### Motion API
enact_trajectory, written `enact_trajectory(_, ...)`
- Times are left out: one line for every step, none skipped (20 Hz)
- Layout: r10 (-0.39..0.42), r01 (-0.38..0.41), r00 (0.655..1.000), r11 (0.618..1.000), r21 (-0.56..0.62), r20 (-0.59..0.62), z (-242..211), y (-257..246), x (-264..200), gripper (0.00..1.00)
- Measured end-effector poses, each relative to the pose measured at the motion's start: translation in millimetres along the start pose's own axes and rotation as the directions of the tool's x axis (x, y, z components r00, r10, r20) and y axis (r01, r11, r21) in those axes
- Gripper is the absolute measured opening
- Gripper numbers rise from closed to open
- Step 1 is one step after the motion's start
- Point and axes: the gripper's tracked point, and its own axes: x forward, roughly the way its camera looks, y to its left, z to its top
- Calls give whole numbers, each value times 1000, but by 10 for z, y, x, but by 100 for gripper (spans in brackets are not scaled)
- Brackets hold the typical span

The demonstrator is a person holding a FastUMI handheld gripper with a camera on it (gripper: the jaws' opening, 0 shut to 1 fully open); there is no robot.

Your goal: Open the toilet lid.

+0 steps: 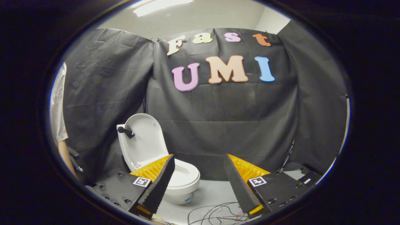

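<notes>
Toilet lid [144,137], raised and standing upright above the white toilet bowl [184,176], with a dark knob handle [125,131] projecting from its near face. The toilet stands on a pale counter [212,193] against the black cloth wall [218,125]. The claw [199,162] is spread wide and holds nothing; its left finger overlaps the bowl, which lies just ahead. Loose wires [215,214] lie between the fingers. A person's sleeve [57,106] shows beyond the lid's far side.

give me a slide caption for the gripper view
Open gripper held apart from small white toilet, its white lid already upright.
</notes>
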Motion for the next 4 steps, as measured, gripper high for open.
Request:
enact_trajectory(0,0,1000,1000,0,0,0,-1,-2,98)
enact_trajectory(0,0,1000,1000,0,0,1,1,1,98)
enact_trajectory(0,0,1000,1000,0,0,5,1,1,98)
enact_trajectory(0,0,1000,1000,0,0,-3,1,-2,98)
